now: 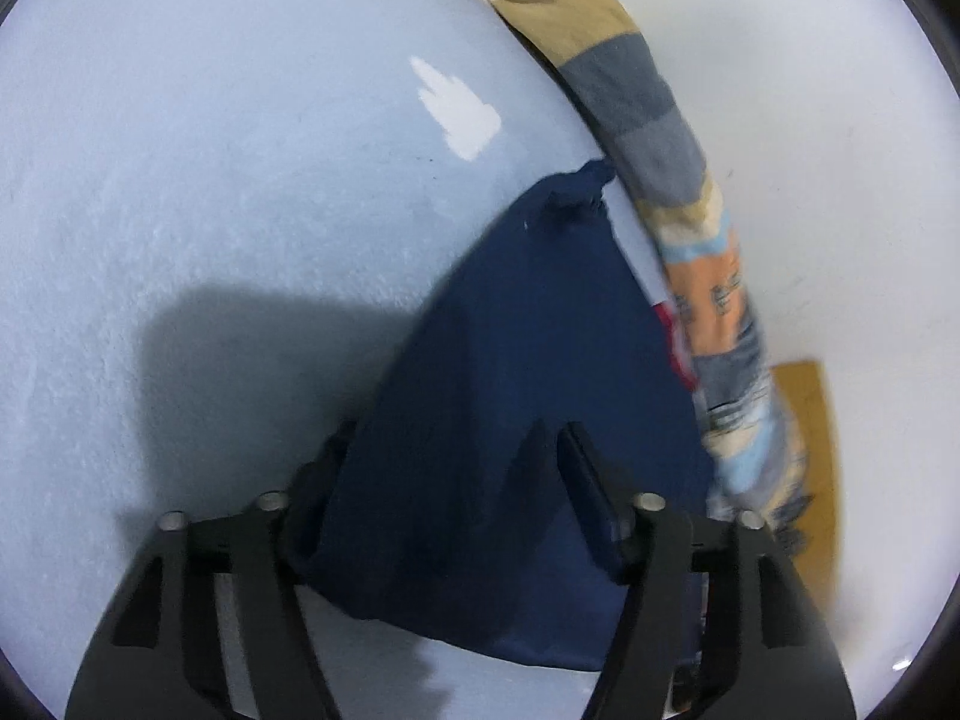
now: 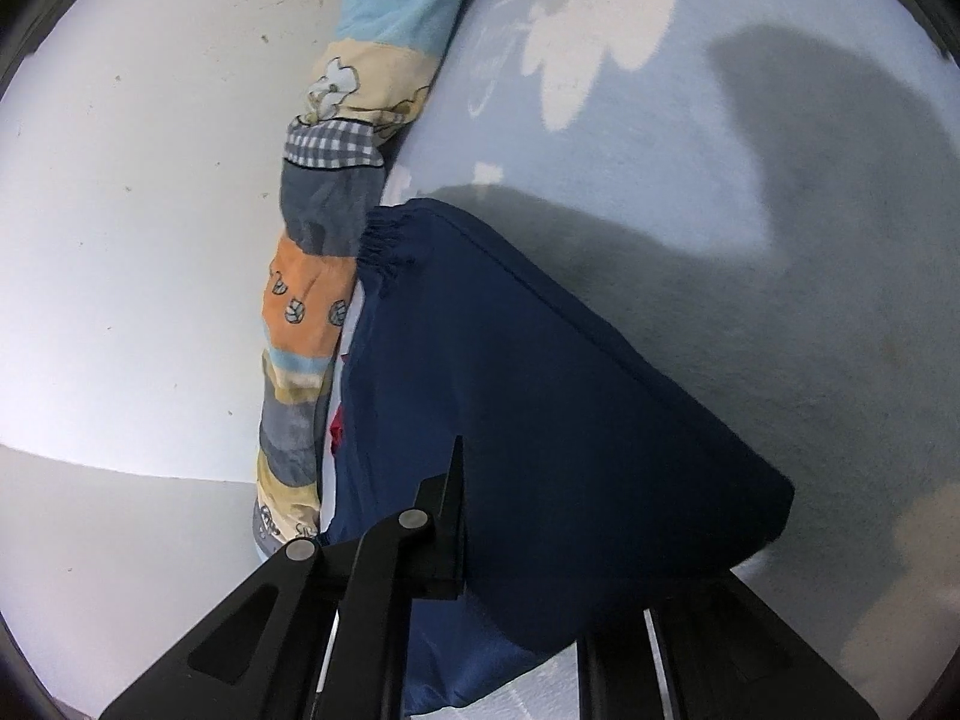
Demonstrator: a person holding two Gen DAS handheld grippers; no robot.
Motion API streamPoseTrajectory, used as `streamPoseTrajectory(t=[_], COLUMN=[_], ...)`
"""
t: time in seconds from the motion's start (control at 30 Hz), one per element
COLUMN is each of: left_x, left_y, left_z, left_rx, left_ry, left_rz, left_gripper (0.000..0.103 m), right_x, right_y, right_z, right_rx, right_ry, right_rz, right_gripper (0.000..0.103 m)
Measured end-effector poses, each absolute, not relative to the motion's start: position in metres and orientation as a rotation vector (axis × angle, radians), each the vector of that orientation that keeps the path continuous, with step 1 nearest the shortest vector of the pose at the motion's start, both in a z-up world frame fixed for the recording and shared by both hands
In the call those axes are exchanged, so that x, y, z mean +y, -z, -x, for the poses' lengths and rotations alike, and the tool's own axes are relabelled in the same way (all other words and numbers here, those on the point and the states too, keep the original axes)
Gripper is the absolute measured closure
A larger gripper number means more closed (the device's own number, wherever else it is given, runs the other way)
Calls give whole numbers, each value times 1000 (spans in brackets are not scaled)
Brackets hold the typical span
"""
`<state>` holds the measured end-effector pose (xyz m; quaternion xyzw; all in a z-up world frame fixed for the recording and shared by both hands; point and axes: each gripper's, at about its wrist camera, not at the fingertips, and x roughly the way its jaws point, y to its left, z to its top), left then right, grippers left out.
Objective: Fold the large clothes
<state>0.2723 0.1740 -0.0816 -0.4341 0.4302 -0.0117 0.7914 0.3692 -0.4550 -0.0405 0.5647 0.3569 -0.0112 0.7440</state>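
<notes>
A navy blue garment (image 1: 510, 372) lies on a light blue bedsheet (image 1: 240, 180). In the left wrist view the cloth drapes between and over the fingers of my left gripper (image 1: 456, 468); the jaws stand wide apart and the cloth hides the left one. In the right wrist view the same garment (image 2: 540, 372), with an elastic gathered edge at its far end, covers the right finger of my right gripper (image 2: 576, 480); the left finger (image 2: 447, 516) shows beside the cloth. A bit of red and white fabric (image 2: 337, 426) peeks from under the garment.
A rolled patchwork quilt (image 1: 690, 192) runs along the bed edge against a white wall (image 1: 810, 120); it also shows in the right wrist view (image 2: 324, 252). A brown board (image 1: 810, 420) stands by the wall. White butterfly prints (image 2: 600, 30) mark the sheet.
</notes>
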Motion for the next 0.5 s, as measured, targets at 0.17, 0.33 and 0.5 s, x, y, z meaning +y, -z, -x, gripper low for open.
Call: streamPoseTrajectory(t=[0.17,0.33,0.5], left_x=[173,163,161], left_y=[73,58,53], left_z=[-267,-251,-220], left_rx=[939,944,984], left_ry=[2,14,25], left_rz=[917,847,766], left_gripper=[89,91,91], right_x=[-454,-455,-465], right_y=[29,11,0], right_z=[-366,-345,-309], right_rx=[775,754,757], right_ry=[-6,-35,-36], right_rz=[-1203,-1160,-1174], right_gripper=[95,95,97])
